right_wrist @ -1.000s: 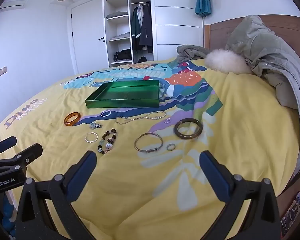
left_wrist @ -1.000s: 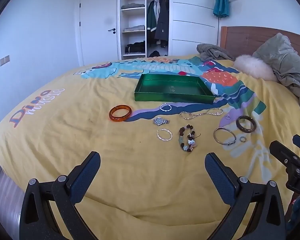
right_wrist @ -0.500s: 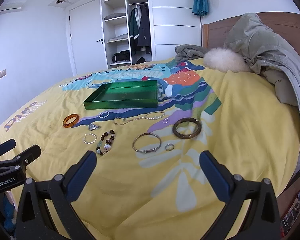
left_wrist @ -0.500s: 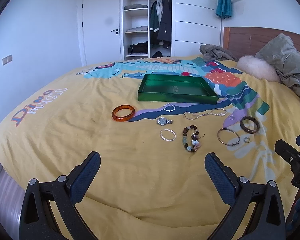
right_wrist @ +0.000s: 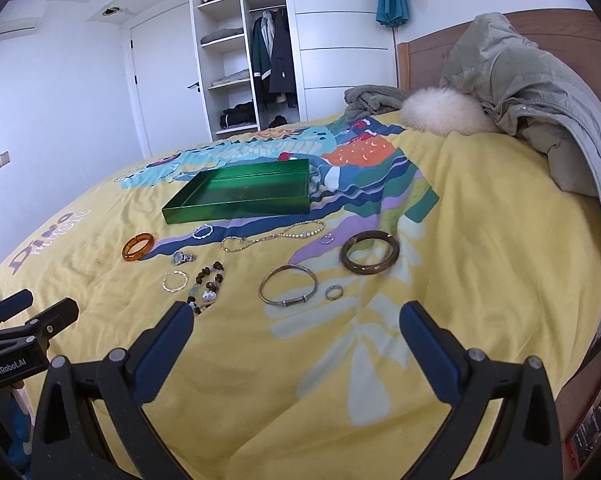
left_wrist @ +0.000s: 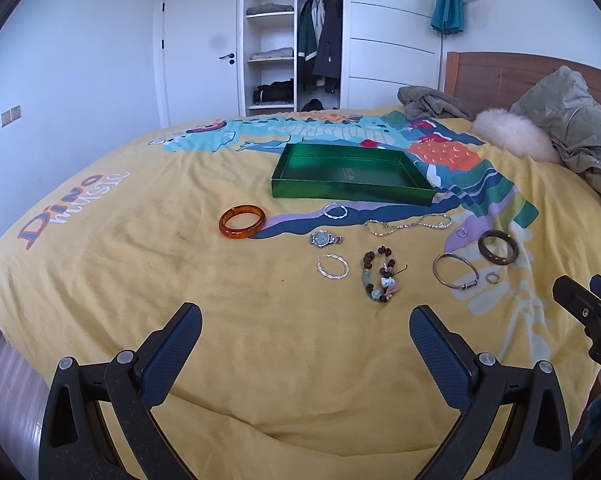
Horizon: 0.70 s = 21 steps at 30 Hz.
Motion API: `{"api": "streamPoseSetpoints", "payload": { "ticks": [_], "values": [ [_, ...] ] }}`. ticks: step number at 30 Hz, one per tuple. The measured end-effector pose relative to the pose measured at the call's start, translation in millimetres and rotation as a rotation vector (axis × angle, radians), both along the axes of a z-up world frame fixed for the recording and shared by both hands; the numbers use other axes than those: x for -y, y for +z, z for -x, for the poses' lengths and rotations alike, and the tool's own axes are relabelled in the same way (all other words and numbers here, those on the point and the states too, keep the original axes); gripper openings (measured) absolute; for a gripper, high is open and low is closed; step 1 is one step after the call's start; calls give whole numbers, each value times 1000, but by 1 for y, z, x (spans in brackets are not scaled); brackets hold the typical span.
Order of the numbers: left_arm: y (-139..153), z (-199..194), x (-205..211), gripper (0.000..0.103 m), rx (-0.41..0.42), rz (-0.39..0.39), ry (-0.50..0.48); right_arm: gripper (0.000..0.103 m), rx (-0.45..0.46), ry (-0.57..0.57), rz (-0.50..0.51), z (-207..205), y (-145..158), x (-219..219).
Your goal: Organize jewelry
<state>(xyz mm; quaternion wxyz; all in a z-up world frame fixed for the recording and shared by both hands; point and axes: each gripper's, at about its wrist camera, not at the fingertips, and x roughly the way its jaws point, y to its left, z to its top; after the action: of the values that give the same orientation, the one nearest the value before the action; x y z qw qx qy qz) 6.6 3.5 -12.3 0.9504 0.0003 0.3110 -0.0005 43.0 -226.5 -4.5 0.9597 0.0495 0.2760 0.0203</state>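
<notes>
An empty green tray [left_wrist: 352,194] [right_wrist: 236,204] lies on the yellow bedspread. In front of it lie an orange bangle [left_wrist: 242,221] [right_wrist: 138,246], a watch [left_wrist: 325,239], two twisted silver rings [left_wrist: 332,267], a chain necklace [left_wrist: 408,225] [right_wrist: 272,235], a bead bracelet [left_wrist: 380,279] [right_wrist: 208,286], a silver bangle [left_wrist: 455,271] [right_wrist: 287,290], a brown bangle [left_wrist: 498,247] [right_wrist: 370,257] and a small ring [right_wrist: 334,291]. My left gripper [left_wrist: 304,320] is open and empty, above the bedspread near the bead bracelet. My right gripper [right_wrist: 296,320] is open and empty, just short of the silver bangle.
A grey-green jacket [right_wrist: 540,92] and a white fluffy cushion [right_wrist: 444,112] lie at the wooden headboard on the right. A grey cloth [left_wrist: 432,104] lies at the far bed edge. A wardrobe and a door stand behind the bed.
Both grippers have moved slightly forward towards the jewelry. Both stay open and empty; nothing on the bed has moved.
</notes>
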Motion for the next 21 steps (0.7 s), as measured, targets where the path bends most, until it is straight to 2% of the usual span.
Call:
{"api": "streamPoseSetpoints", "payload": {
  "ticks": [8, 21],
  "values": [
    [-5, -6, 5, 102, -20, 0, -17, 103, -9, -1, -62, -2, -3, 14],
    [-9, -18, 14, 102, -53, 19, -19, 103, -27, 79, -80, -13, -10, 24]
  ]
}}
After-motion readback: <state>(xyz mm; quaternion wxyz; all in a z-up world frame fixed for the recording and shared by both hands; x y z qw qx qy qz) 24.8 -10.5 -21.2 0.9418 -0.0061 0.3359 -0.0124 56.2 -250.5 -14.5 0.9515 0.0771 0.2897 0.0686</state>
